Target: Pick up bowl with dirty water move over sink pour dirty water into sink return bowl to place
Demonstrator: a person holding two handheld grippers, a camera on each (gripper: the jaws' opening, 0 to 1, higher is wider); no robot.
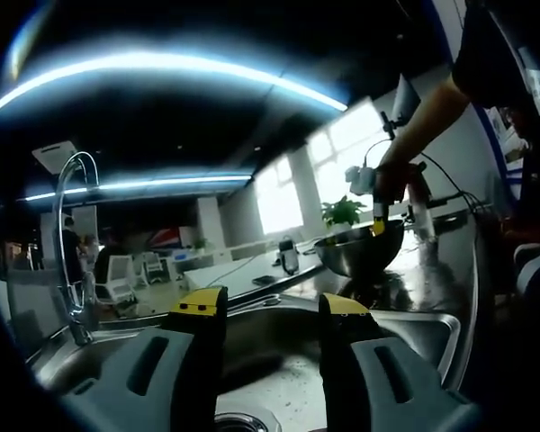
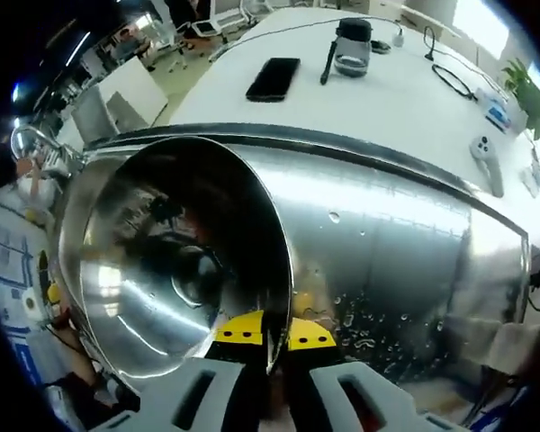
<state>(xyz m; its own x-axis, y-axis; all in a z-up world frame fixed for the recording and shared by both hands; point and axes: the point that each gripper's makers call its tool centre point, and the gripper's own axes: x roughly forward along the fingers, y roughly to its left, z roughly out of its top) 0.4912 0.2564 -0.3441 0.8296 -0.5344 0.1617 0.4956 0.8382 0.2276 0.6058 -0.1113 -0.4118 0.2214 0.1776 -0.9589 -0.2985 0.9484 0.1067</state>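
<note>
Right gripper (image 2: 268, 340): bottom centre of the right gripper view, yellow-tipped jaws pinched on the bowl's rim.
Bowl (image 2: 175, 261): steel, tipped on its side at centre left, mirror-bright inside; in the left gripper view it sits right of centre above the wet counter.
Counter (image 2: 405, 234): steel, water drops at lower right.
Left gripper (image 1: 270, 310): bottom centre of the left gripper view, jaws apart, holding nothing.
Sink (image 1: 414, 328): below those jaws, drain at the bottom edge.
Faucet (image 1: 72, 225): curved, at left.
Hand (image 1: 391, 180): upper right, grasping the right gripper.
Table (image 2: 369, 99): white, top.
Phone (image 2: 273, 78): black, top centre.
Plant (image 1: 344, 212): centre right.
Writing: none legible.
</note>
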